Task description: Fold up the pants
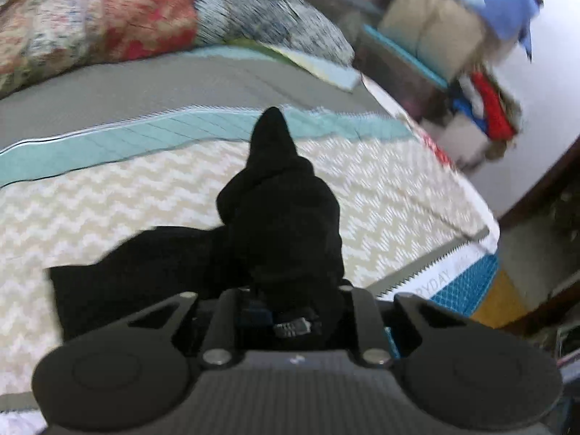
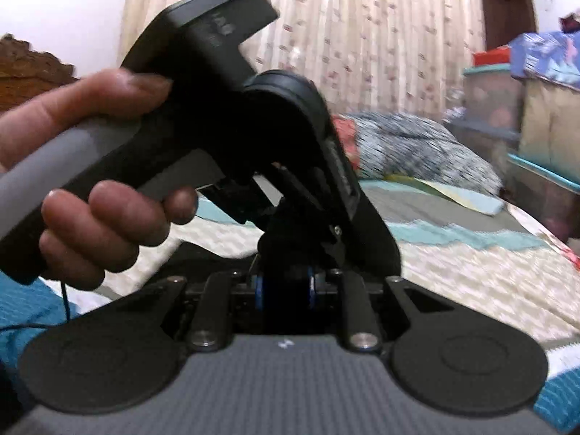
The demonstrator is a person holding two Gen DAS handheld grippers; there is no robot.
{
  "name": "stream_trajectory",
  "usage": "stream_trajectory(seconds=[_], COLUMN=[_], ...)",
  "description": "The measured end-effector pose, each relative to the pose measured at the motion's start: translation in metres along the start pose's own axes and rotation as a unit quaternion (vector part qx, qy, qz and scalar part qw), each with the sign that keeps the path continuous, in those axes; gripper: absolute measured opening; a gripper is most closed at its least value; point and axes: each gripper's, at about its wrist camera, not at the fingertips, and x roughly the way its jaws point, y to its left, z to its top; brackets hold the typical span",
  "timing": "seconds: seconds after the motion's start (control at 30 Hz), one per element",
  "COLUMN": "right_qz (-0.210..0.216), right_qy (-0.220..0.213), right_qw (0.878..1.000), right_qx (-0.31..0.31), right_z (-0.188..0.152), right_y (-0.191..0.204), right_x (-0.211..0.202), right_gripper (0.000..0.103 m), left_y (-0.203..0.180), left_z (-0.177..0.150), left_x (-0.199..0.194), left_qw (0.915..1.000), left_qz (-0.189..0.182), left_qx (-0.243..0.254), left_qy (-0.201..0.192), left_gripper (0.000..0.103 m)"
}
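The black pants are bunched up in my left gripper, which is shut on the cloth and holds it above the bed; the rest trails down to the left onto the zigzag bedspread. In the right wrist view the left gripper's body and the hand holding it fill the left and middle, just in front of my right gripper. The right gripper's fingers are close together with dark cloth between them. The pants are mostly hidden there.
Pillows and a folded floral quilt lie at the head of the bed. Stacked storage boxes and clothes stand at the right beside the bed. A curtain hangs behind the bed. The bed's edge drops to the floor at right.
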Motion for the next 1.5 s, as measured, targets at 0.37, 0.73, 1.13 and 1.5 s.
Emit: stream_trajectory(seconds=[0.37, 0.73, 1.13, 1.5], right_qz=[0.076, 0.056, 0.064, 0.105], right_qy=[0.031, 0.158, 0.131, 0.207], right_qw=[0.996, 0.968, 0.969, 0.923], right_qx=[0.032, 0.189, 0.201, 0.305], right_z=[-0.003, -0.027, -0.020, -0.058], right_y=[0.021, -0.045, -0.068, -0.093], right_x=[-0.006, 0.012, 0.045, 0.067], right_gripper=[0.048, 0.048, 0.049, 0.075], left_y=[0.151, 0.131, 0.112, 0.118], left_z=[-0.073, -0.098, -0.122, -0.128], left_x=[-0.007, -0.016, -0.016, -0.008], left_qw=[0.9829, 0.9840, 0.9801, 0.9785], left_qz=[0.054, 0.089, 0.117, 0.147], left_qx=[-0.176, -0.154, -0.160, -0.145], left_qy=[0.006, -0.010, -0.001, 0.007], left_gripper=[0.037, 0.086, 0.083, 0.103])
